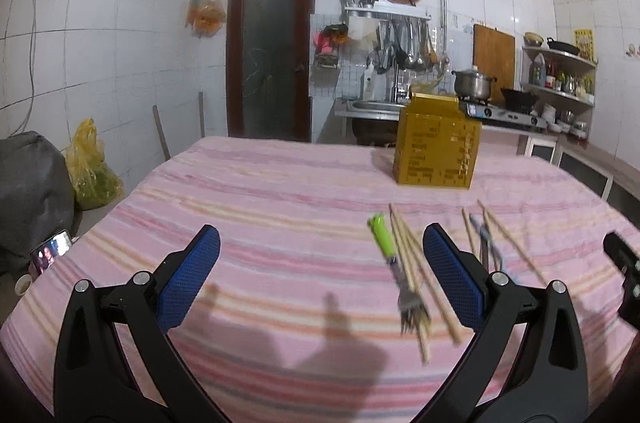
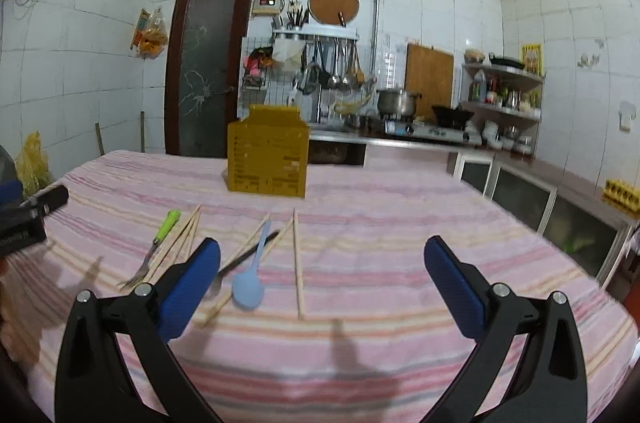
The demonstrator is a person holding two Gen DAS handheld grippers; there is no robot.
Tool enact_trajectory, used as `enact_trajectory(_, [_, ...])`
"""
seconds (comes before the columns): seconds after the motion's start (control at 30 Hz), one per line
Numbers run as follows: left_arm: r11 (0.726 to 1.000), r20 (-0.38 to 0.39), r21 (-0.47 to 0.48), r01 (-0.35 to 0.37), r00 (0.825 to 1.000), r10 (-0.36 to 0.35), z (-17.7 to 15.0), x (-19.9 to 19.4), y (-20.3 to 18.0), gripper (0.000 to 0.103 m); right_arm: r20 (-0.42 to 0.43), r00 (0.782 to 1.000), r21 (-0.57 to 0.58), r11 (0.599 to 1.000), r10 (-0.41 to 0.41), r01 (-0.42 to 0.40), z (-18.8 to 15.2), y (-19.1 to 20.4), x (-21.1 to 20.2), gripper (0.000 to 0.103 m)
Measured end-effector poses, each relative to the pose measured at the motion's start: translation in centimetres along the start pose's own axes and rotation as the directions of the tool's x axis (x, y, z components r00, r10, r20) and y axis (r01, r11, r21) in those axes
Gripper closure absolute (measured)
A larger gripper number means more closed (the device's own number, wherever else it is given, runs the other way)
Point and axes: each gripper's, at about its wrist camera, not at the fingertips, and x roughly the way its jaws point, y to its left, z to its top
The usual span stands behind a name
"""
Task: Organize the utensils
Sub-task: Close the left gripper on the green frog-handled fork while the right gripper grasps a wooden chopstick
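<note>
Utensils lie loose on a pink striped cloth [image 1: 260, 191] [image 2: 400, 223]. A green-handled fork [image 1: 390, 259] [image 2: 154, 247] rests beside several wooden chopsticks [image 1: 416, 271] [image 2: 182, 243]. Further right lie a light blue spoon [image 2: 250, 283], a dark-handled utensil [image 2: 248, 255] and more chopsticks [image 2: 298, 263] [image 1: 510, 239]. A yellow slotted utensil holder [image 1: 438, 143] [image 2: 268, 153] stands upright behind them. My left gripper [image 1: 320, 277] is open, the fork just inside its right finger. My right gripper [image 2: 320, 283] is open above the cloth, the spoon near its left finger.
A phone [image 1: 52, 253] lies at the table's left edge by a yellow bag [image 1: 90, 171]. Behind the table are a sink, a stove with a pot [image 2: 398, 103], hanging ladles [image 2: 336, 67] and shelves. A counter [image 2: 560, 179] runs along the right.
</note>
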Motion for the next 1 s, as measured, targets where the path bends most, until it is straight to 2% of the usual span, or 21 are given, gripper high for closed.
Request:
enact_trajectory(0.2, [0.995, -0.053, 0.075, 0.058, 0.997, -0.055, 2.4, 2.9, -1.9, 0.005, -0.045, 0.999, -0.023, 1.0, 0.015, -0.016, 1.9, -0.3, 3.4, 0.004])
enact_trajectory(0.33, [0.992, -0.108, 0.108, 0.058, 0.993, -0.046, 3.6, 5.7, -3.1, 0.005, -0.11, 0.993, -0.002, 0.999, 0.036, -0.036, 3.3, -0.7, 6.8, 0.004])
enact_trajectory(0.47, [0.992, -0.169, 0.118, 0.04, 0.985, -0.019, 4.0, 9.0, -3.9, 0.005, -0.218, 0.974, -0.014, 0.998, 0.058, -0.062, 3.8, -0.4, 11.4, 0.004])
enact_trajectory(0.57, [0.991, -0.231, 0.126, 0.036, 0.973, -0.006, 4.2, 11.7, -4.4, 0.006, -0.29, 0.956, -0.019, 0.998, 0.049, -0.056, 3.4, -0.2, 14.5, 0.004])
enact_trajectory(0.7, [0.994, -0.316, 0.103, 0.047, 0.949, -0.012, 3.5, 14.8, -4.6, 0.015, -0.345, 0.938, -0.001, 0.999, 0.043, -0.047, 2.9, -0.7, 17.3, 0.004])
enact_trajectory(0.8, [0.994, -0.375, 0.097, 0.047, 0.927, -0.007, 2.5, 16.9, -4.6, 0.018, -0.389, 0.92, -0.004, 0.998, 0.052, -0.058, 2.4, -0.6, 18.8, 0.006])
enact_trajectory(0.9, [0.995, -0.441, 0.09, 0.043, 0.897, 0.001, 1.4, 19.0, -4.5, 0.027, -0.439, 0.895, 0.007, 0.997, 0.074, -0.079, 1.8, -0.6, 20.0, 0.019])
enact_trajectory(1.0, [0.998, -0.504, 0.054, 0.041, 0.863, -0.008, 0.4, 20.8, -4.1, 0.029, -0.469, 0.879, 0.016, 0.996, 0.087, -0.09, 1.4, -0.4, 20.9, 0.022])
